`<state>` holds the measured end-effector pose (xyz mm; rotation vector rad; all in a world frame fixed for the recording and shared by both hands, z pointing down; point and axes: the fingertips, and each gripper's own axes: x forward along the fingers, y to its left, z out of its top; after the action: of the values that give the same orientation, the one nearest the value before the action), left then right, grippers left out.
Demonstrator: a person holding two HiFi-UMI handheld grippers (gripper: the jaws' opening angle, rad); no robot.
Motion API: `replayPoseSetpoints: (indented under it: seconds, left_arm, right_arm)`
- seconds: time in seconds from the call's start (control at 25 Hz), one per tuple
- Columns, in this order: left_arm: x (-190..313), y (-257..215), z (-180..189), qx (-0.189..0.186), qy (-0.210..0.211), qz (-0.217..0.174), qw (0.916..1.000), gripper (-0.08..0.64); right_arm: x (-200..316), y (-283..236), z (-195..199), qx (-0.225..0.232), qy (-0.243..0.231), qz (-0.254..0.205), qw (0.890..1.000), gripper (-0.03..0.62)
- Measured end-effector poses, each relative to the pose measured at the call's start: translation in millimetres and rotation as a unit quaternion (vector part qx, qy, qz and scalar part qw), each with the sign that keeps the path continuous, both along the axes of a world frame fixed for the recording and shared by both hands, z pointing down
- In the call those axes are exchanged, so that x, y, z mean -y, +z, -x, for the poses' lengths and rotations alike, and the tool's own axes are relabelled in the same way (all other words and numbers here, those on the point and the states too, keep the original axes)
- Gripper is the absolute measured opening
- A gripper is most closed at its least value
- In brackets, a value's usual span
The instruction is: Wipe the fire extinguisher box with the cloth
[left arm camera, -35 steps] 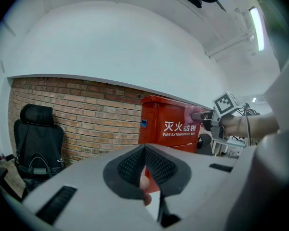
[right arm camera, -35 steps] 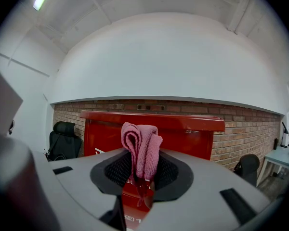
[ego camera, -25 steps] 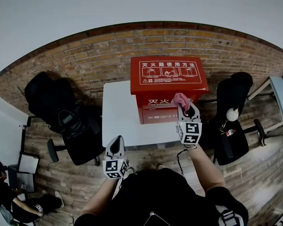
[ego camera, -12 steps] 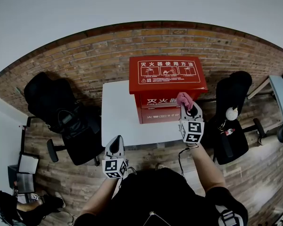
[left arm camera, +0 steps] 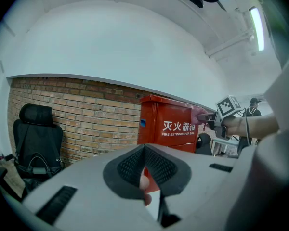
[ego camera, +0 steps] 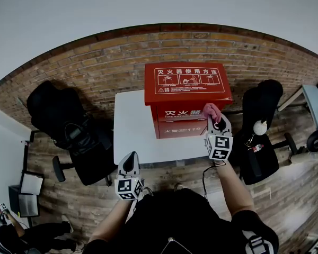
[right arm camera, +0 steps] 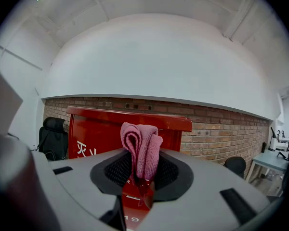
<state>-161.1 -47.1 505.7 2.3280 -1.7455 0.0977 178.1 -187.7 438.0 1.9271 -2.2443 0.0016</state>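
The red fire extinguisher box (ego camera: 188, 97) stands on the far part of a white table (ego camera: 132, 131), against the brick wall. My right gripper (ego camera: 214, 118) is shut on a folded pink cloth (ego camera: 211, 110) and holds it at the right end of the box's front face. In the right gripper view the cloth (right arm camera: 142, 146) sticks up from the right gripper (right arm camera: 140, 170), with the box (right arm camera: 96, 134) close behind. My left gripper (ego camera: 130, 160) hangs at the table's near edge, away from the box. It is shut and holds nothing (left arm camera: 144, 150). The left gripper view shows the box (left arm camera: 176, 124) ahead.
A black office chair (ego camera: 69, 126) stands left of the table and another (ego camera: 262, 126) right of it. The brick wall (ego camera: 95, 62) runs behind the box. A desk corner (ego camera: 315, 102) shows at far right. A person (ego camera: 10, 237) sits on the floor at bottom left.
My right gripper has slid the pink cloth to the right along the box's front face, toward its right edge. The left gripper has stayed in place.
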Motion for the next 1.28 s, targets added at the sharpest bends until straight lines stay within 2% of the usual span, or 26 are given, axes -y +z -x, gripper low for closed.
replayPoseSetpoints:
  seconds: [1.28]
  left_arm:
    - [0, 2, -2, 0.005, 0.004, 0.008, 0.9999, 0.018]
  right_arm:
    - [1, 4, -70, -0.002, 0.073, -0.003, 0.997, 0.112]
